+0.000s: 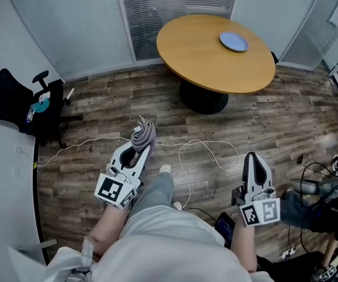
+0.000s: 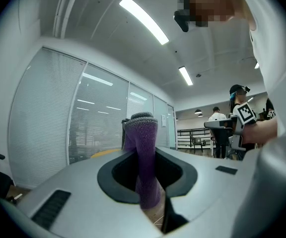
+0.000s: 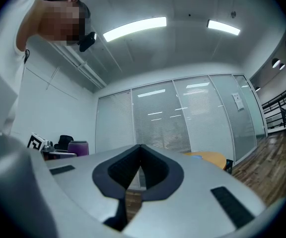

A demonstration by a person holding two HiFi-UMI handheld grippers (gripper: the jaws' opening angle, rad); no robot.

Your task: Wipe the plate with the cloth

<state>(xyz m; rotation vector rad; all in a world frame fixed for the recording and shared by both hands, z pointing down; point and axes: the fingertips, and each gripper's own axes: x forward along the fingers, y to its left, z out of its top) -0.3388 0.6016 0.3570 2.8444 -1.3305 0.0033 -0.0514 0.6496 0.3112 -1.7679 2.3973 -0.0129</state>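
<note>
Left gripper view: purple cloth [image 2: 142, 152], clamped in the jaws of your left gripper [image 1: 139, 148], its end standing beyond the tips. Right gripper [image 1: 252, 156]: jaws together, empty. Plate [image 1: 233, 42]: well ahead of both jaws, on the round table [image 1: 204, 66]. Carry the cloth over with a firm clamp; mind the white cable [image 1: 207, 151] on the floor between.
</note>
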